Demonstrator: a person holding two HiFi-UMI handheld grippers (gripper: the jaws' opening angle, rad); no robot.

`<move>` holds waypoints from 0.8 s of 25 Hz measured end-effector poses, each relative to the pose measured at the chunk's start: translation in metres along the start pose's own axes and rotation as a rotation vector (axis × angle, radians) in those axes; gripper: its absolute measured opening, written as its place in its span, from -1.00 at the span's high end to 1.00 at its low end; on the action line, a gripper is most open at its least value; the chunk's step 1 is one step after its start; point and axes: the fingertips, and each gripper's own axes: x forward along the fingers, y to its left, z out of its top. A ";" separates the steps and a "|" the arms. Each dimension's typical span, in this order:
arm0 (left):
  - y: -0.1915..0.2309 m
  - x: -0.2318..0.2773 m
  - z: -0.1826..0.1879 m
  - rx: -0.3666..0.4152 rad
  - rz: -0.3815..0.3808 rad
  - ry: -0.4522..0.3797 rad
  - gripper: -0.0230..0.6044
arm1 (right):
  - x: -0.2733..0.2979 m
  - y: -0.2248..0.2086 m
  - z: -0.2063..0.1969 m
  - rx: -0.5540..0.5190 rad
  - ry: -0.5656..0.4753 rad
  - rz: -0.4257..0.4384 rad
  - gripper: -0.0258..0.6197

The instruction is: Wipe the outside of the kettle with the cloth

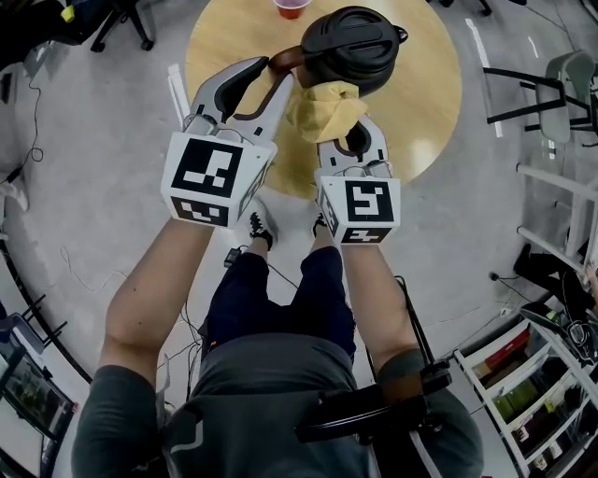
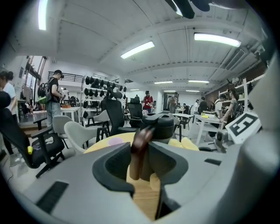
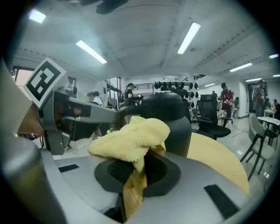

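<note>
On the round table (image 1: 425, 112), the left gripper (image 1: 277, 73) clamps the handle (image 1: 283, 62) of the kettle (image 1: 350, 42), and the right gripper (image 1: 353, 133) (jaws closed) pinches the cloth (image 1: 322, 110) beside it.

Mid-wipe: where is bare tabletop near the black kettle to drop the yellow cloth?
Bare wood right of the black kettle, out to the rim of the round wooden table; also left, between the red cup and the left gripper. The near side is crowded by the right gripper and yellow terry cloth.

No legible text, labels, numbers or signs
</note>
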 end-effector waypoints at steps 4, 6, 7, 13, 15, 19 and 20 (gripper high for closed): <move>0.000 -0.001 -0.001 -0.023 0.015 -0.026 0.52 | 0.011 -0.006 -0.035 0.025 0.050 0.006 0.73; 0.000 0.000 0.000 -0.034 0.020 -0.033 0.51 | 0.016 -0.009 -0.047 0.026 0.069 0.007 0.73; 0.000 0.000 0.001 -0.038 0.023 -0.035 0.51 | 0.019 -0.010 -0.054 0.026 0.084 0.003 0.73; -0.001 0.006 -0.007 -0.032 0.067 0.004 0.50 | 0.030 -0.014 -0.085 0.020 0.171 -0.001 0.73; 0.000 0.007 -0.008 -0.039 0.069 0.012 0.49 | 0.031 -0.013 -0.086 0.022 0.176 0.009 0.73; 0.002 0.008 -0.011 -0.025 0.086 0.034 0.48 | 0.011 -0.012 -0.061 0.011 0.123 0.049 0.73; 0.002 0.008 -0.012 -0.018 0.097 0.047 0.49 | 0.002 -0.014 -0.049 0.010 0.102 0.052 0.73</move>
